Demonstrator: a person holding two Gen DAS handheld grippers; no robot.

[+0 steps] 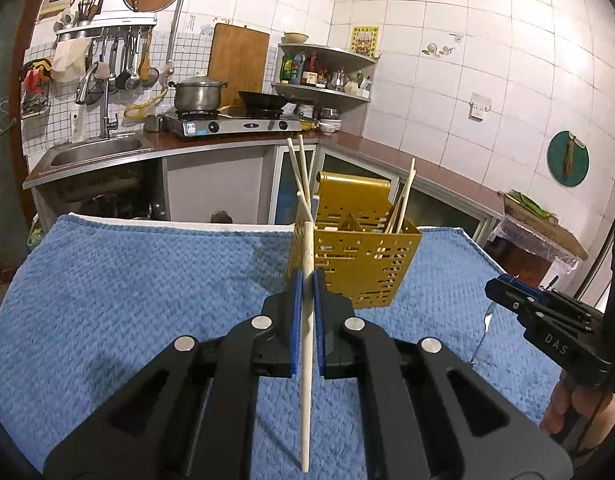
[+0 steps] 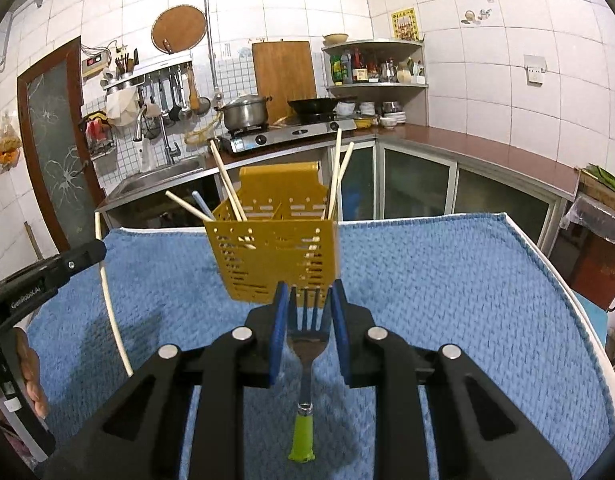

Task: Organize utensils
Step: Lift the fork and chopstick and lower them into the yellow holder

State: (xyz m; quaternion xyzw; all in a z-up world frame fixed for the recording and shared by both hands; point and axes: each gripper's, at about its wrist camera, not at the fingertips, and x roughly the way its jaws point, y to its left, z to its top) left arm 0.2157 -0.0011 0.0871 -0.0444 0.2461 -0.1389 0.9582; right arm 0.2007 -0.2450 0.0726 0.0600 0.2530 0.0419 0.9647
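Left wrist view: surface is lying under a blue towel (image 1: 127,300), w/ a tiled kitchen beyond – sink (image 1: 95,152) far left, gas stove (image 1: 231,124) carrying a steel pot (image 1: 197,94) & a wok, cutting board leaning on the wall, corner shelf w/ bottles. Yellow utensil holder (image 1: 367,256) is standing mid-towel, several chopsticks leaning in it. Left gripper (image 1: 306,280) jaws are sitting almost fully closed, clamping a pale chopstick (image 1: 306,360); the stick is running between the blue pads, near end hanging below the jaws, far tip poking up in front of the holder's left edge. Right gripper (image 1: 547,312) is showing at the right edge; can't tell from here what it's holding.

Right wrist view: same towel (image 2: 447,300), holder (image 2: 273,248) standing just beyond the jaws, chopsticks fanning out both sides. Right gripper (image 2: 306,300) jaws are standing partly open, pads pressing on the head of a fork (image 2: 305,344); tines are pointing toward the holder, green handle hanging near. Left gripper (image 2: 47,276) is showing far left w/ its chopstick (image 2: 111,312) hanging down.
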